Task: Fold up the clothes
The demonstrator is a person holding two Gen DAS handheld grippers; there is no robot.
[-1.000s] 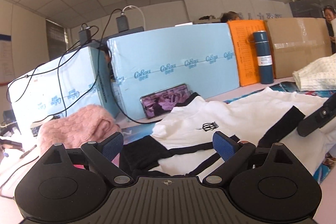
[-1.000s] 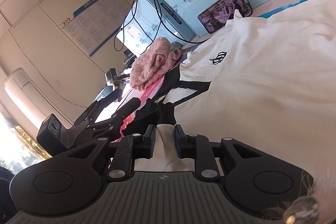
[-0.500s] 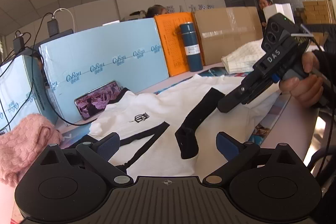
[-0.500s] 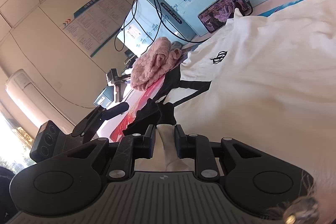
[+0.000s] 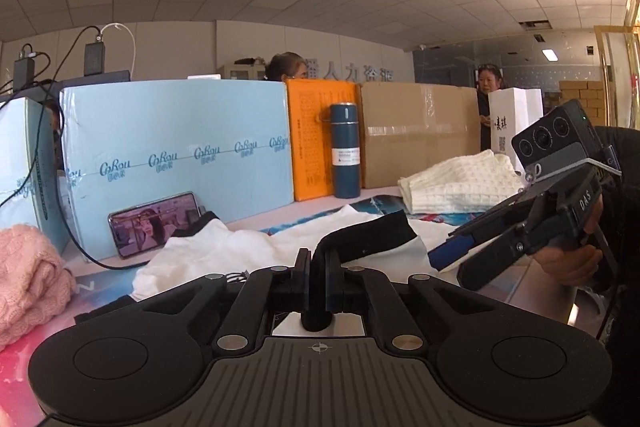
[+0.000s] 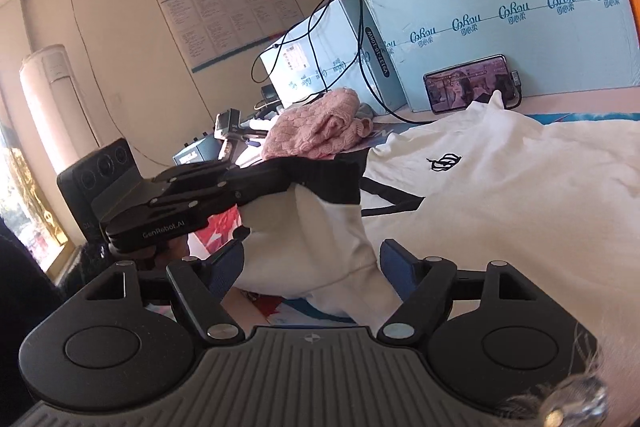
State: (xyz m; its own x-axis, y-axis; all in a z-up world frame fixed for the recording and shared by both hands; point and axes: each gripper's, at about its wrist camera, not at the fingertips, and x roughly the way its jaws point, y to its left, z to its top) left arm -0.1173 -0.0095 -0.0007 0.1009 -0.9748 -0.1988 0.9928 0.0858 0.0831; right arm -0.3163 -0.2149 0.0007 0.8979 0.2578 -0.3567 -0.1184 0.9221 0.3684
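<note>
Behind the surface (image 5: 532,279) stood pale blue boxes (image 5: 180,147), a propped phone (image 5: 154,223) and a blue flask (image 5: 346,151). I had the white shirt (image 6: 500,187) spread in the middle, soft and limp, best taken by its black cuff (image 5: 368,233). My left gripper (image 5: 318,269) was pinching that cuff; my right gripper (image 6: 312,265) was opening, sleeve cloth lying loose between its jaws. Nearby, a pink knit (image 5: 28,279) at far left and a folded white knit (image 5: 460,183) at right crowded the folding room, I judged.

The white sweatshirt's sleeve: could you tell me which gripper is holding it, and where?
The left gripper is shut on the sleeve's black cuff. The right gripper is opening around the white sleeve.
</note>
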